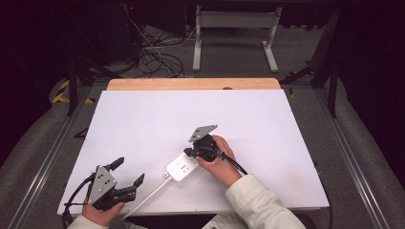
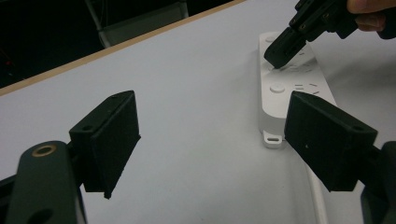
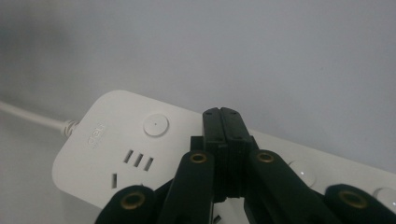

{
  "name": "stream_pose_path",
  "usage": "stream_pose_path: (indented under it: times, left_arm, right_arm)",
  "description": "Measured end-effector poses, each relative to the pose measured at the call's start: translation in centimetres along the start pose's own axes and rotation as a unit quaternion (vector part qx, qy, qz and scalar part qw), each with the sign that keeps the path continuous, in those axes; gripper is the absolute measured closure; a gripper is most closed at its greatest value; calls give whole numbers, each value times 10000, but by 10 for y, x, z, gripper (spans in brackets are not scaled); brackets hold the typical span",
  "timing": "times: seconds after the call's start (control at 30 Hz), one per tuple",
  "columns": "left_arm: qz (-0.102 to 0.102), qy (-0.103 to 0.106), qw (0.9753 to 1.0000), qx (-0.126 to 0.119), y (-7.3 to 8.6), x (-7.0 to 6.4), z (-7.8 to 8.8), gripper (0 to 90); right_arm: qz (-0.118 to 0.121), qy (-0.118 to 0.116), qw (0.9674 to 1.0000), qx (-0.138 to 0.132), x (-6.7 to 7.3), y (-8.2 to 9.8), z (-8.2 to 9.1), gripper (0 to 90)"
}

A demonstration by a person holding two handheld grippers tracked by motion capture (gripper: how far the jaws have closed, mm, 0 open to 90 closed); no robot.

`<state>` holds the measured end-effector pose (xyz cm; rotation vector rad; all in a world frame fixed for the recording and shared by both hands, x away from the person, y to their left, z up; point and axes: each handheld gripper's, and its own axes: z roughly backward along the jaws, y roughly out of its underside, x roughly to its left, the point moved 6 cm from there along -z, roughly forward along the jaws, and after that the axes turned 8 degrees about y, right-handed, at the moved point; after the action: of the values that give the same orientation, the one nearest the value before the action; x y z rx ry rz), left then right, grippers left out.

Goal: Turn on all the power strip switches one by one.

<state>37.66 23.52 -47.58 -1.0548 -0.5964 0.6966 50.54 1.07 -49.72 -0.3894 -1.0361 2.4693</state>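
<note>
Our right hand-held gripper [image 1: 189,153], jaws pressed together, tips onto the strip [image 1: 182,167] at frame centre. Our left hand-held gripper [image 1: 129,172] gapes wide, lower left near the bench [image 1: 191,114] edge. Strip's lettering unreadable.

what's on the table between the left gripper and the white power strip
Bare white table, apart from the power strip's own white cord trailing toward the near edge beside the left gripper; the high view shows it.

One white power strip [image 1: 182,167] lies on one bench [image 1: 143,119]. Two tools: one lower left [image 1: 128,177], one at centre [image 1: 190,152].
</note>
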Motion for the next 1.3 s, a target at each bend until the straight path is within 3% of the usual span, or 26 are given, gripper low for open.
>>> stream_pose_path:
  times: [0.43, 0.57, 0.83, 1.13, 1.17, 1.23, 1.3]
  left_arm:
    - [-20, 4, 10000, 10, 0, 0, 0, 183]
    - [-57, -7, 10000, 22, 0, 0, 0, 183]
    - [-46, -1, 10000, 26, 0, 0, 0, 183]
    - [-53, -2, 10000, 33, 0, -1, 0, 183]
    - [-64, -6, 10000, 20, 0, -1, 0, 183]
    - [-11, 8, 10000, 2, 0, -1, 0, 183]
    - [-33, -23, 10000, 12, 0, 1, 0, 183]
  right_arm:
    - [-83, -18, 10000, -35, 0, 3, -2, 900]
    - [-15, 14, 10000, -11, 1, 3, -3, 900]
    - [-212, 39, 9998, -36, 1, 5, -4, 900]
    - [-232, 130, 9996, 74, 2, 2, -3, 900]
    - [-171, 193, 9997, 0, 2, -2, 1, 900]
    - [-206, 48, 9982, -564, 8, -16, 18, 900]
    - [-103, -2, 9974, -716, 11, -26, 28, 900]
